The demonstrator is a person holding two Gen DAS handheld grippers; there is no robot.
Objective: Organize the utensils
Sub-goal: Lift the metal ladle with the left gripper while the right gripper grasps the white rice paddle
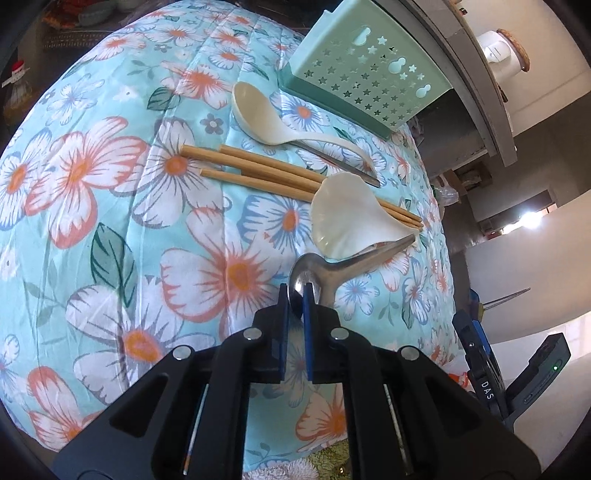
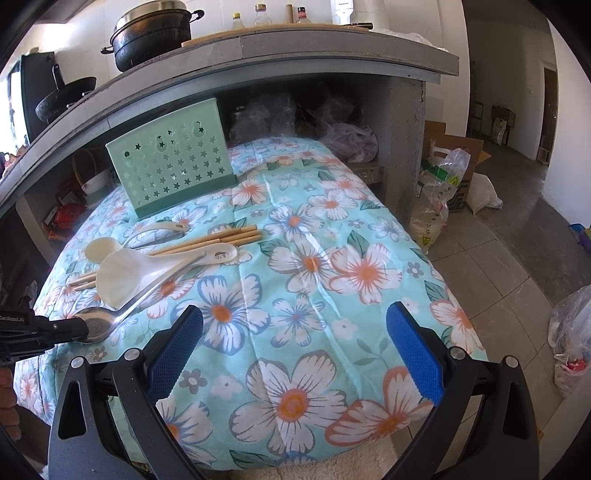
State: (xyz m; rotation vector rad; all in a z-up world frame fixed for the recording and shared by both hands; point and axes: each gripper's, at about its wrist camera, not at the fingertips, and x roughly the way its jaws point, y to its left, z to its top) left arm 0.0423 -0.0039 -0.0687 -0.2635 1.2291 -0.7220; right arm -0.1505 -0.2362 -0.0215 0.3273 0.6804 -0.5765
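Observation:
My left gripper (image 1: 298,295) is shut on the bowl of a steel spoon (image 1: 347,264), whose handle runs away to the right; it also shows in the right wrist view (image 2: 110,319). A white shell-shaped scoop (image 1: 341,218) lies over the spoon handle. Several wooden chopsticks (image 1: 258,170) and a cream ladle (image 1: 258,114) lie beyond. A green star-punched utensil holder (image 1: 364,70) stands at the back, also in the right wrist view (image 2: 171,157). My right gripper (image 2: 295,339) is open and empty above the cloth near the front edge.
A floral cloth (image 2: 314,258) covers the table. A grey concrete counter (image 2: 258,62) with a black pot (image 2: 151,33) overhangs behind the holder. Plastic bags (image 2: 439,184) and a box stand on the floor to the right.

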